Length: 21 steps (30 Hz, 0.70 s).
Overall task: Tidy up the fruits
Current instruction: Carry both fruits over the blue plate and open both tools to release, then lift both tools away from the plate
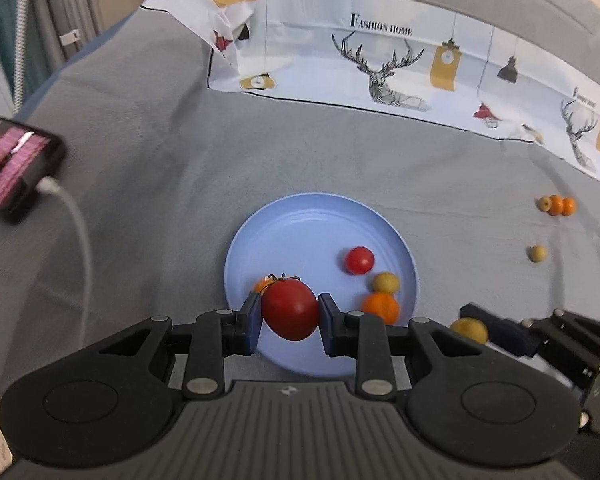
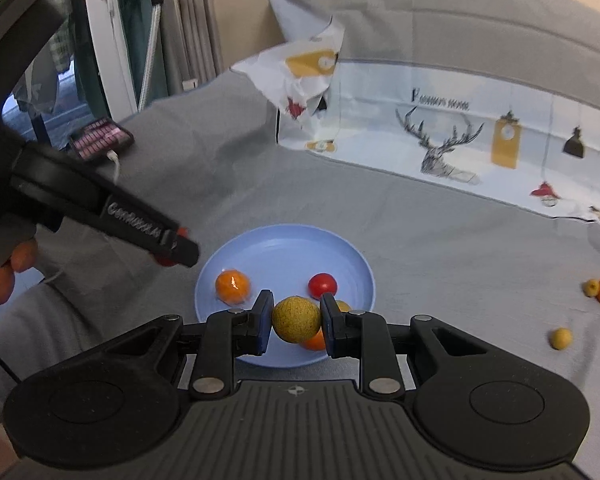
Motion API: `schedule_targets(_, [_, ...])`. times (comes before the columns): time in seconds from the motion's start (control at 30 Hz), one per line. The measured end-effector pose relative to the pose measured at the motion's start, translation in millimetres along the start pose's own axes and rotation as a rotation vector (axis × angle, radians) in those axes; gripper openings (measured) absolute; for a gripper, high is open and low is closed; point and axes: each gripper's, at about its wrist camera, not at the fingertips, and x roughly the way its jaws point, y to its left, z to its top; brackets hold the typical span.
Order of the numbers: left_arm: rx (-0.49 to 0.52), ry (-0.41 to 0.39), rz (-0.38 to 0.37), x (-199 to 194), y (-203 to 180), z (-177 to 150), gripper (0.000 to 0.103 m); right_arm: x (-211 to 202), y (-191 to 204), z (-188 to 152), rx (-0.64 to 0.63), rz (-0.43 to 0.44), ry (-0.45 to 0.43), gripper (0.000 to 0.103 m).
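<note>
A blue plate [image 1: 300,220] lies on the grey sheet; it also shows in the right wrist view [image 2: 284,248]. My left gripper [image 1: 289,314] is shut on a large red tomato [image 1: 290,310] above the plate's near left edge. My right gripper [image 2: 296,320] is shut on a yellow-green fruit [image 2: 296,319] above the plate's near edge. On the plate lie a small red tomato [image 1: 359,260], a yellow fruit [image 1: 385,282] and an orange [image 1: 380,307]. Another orange [image 2: 232,287] lies at the plate's left.
Loose fruits lie on the sheet to the right: a cluster of oranges and a yellow fruit [image 1: 558,205], and a single yellow fruit [image 1: 537,253]. A phone [image 1: 12,168] with a white cable lies at the left. A printed pillowcase [image 1: 380,68] lies at the back.
</note>
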Motion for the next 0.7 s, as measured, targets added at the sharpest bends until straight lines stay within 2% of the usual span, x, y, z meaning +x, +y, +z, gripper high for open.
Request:
schedule_targets(0.37, [0.014,0.067,0.031,77,3,27,0.033,87,-3,-1,-0.053,0.042,0.100,0.027])
schedule_targets(0.4, [0.016,0.060,0.034,79,3,29,0.046,92,-3,0,-0.057,0.045,0.103,0.027])
schedule_targets(0.43, [0.020,0.054,0.039,80,3,31,0.076,97,-3,3,-0.056,0.046,0.105,0.027])
schedule_targets(0.47, [0.018,0.041,0.049,78,4,34,0.092,102,-4,5,-0.053,0.046,0.103,0.031])
schedule_targets(0.5, [0.009,0.019,0.060,74,4,35,0.102,105,-5,8,-0.052,0.049,0.103,0.036])
schedule_targets(0.57, [0.005,-0.037,0.047,59,5,33,0.103,104,-6,14,-0.048,0.055,0.106,0.060])
schedule_targets(0.63, [0.023,-0.030,0.043,48,4,29,0.103,94,-6,16,-0.042,0.040,0.100,0.076])
schedule_targets(0.7, [0.019,-0.026,0.054,36,4,21,0.103,79,-6,14,-0.036,0.016,0.103,0.084])
